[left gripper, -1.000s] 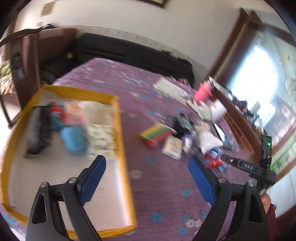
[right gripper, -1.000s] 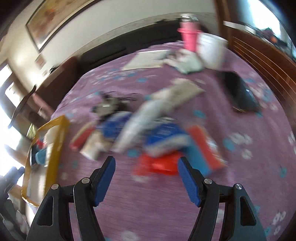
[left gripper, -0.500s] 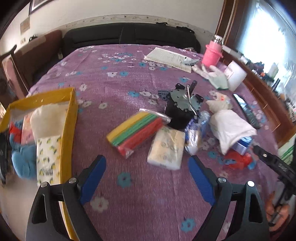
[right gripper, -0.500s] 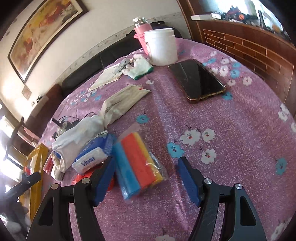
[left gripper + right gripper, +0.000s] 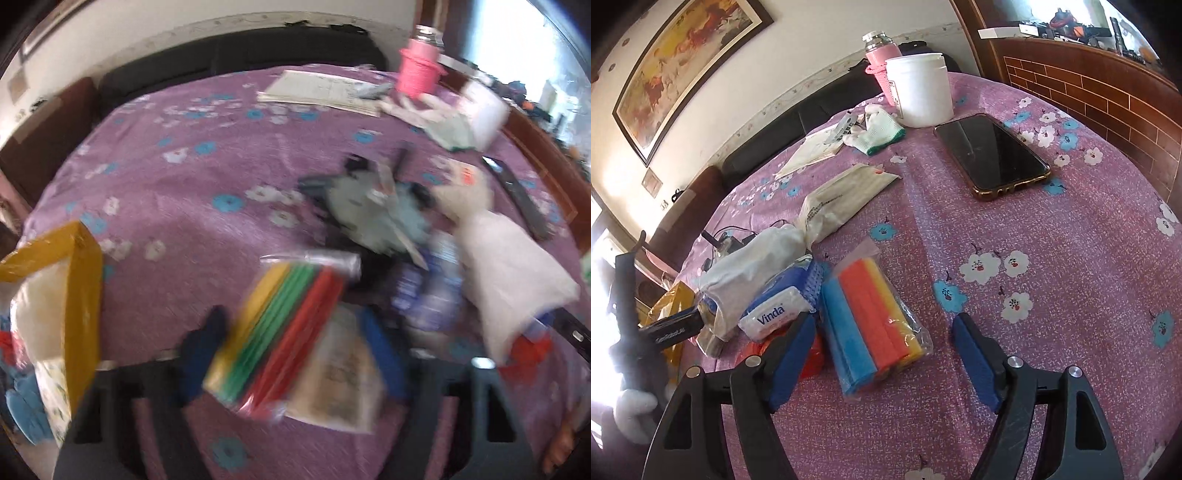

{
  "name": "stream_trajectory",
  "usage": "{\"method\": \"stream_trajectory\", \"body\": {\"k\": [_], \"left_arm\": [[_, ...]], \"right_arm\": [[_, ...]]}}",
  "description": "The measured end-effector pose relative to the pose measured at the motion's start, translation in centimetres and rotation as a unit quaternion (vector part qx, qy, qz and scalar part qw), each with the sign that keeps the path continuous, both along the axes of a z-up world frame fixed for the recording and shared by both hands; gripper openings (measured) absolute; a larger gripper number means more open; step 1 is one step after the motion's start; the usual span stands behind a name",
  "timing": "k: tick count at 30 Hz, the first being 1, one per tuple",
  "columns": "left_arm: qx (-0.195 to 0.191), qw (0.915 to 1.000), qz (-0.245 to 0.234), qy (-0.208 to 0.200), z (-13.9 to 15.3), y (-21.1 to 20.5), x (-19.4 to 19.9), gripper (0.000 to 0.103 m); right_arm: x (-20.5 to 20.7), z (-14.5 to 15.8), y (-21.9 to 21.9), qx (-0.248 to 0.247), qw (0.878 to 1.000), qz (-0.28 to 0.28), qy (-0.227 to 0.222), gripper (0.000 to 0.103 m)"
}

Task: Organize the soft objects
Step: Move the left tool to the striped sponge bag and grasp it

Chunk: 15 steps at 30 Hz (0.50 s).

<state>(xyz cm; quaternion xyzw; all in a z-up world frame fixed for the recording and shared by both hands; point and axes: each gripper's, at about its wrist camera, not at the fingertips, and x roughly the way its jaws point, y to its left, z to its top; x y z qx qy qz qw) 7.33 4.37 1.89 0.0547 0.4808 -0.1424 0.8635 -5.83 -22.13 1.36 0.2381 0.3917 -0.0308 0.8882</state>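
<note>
1. Left gripper (image 5: 295, 354) has just been closing, its blue pads either side of a striped pack (image 5: 280, 336) and a tissue packet (image 5: 340, 373); blur hides whether they press.
2. Right gripper (image 5: 882, 354) has just been opening, jaws wide, the foam-roll pack (image 5: 871, 325) lying loose between them on the desk (image 5: 1071, 236).

Right view: bare purple surface (image 5: 1052, 295) lies open right of the sponge pack (image 5: 871, 325), up to the phone (image 5: 991, 155). Left of that pack the way is crowded: tissue pack (image 5: 772, 314), white bag (image 5: 757, 258), red packet (image 5: 768, 350), touching or overlapping. Left view, blurred: open cloth at far left centre; yellow box (image 5: 79, 302) walls the left edge; striped pack (image 5: 284, 332) and a pale packet (image 5: 340, 373) fill the near middle.
</note>
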Motion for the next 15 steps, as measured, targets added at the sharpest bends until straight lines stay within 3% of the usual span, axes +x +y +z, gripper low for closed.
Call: {"method": "stream_trajectory", "body": {"k": [1,2,6,9,10,13,15], "left_arm": [[-0.009,0.9998,-0.011,0.012,0.1,-0.2,-0.6,0.045],[-0.019,0.9992,-0.021,0.027,0.2,-0.2,-1.4,0.041],[-0.048,0.9941,-0.064,0.074,0.1,0.1,-5.6,0.04],[-0.067,0.9893,-0.088,0.095,0.1,0.3,-8.6,0.044],[-0.071,0.9891,-0.088,0.094,0.2,0.6,-9.5,0.05],[-0.085,0.9914,-0.064,0.077,0.6,1.6,-10.2,0.068],[-0.101,0.9915,-0.038,0.073,0.6,2.7,-9.7,0.069]], "right_arm": [[0.0,0.0,0.0,-0.001,1.0,0.002,0.0,0.083],[0.1,0.0,0.1,-0.003,1.0,0.003,0.001,0.083],[0.2,0.0,0.1,-0.004,1.0,0.005,0.001,0.084],[0.2,0.0,0.2,-0.005,1.0,0.007,0.001,0.085],[0.1,0.0,0.2,-0.005,1.0,0.008,0.001,0.086],[0.2,0.0,0.3,-0.007,1.0,0.01,0.002,0.088],[0.1,0.0,0.4,-0.008,1.0,0.01,0.002,0.088]]}}
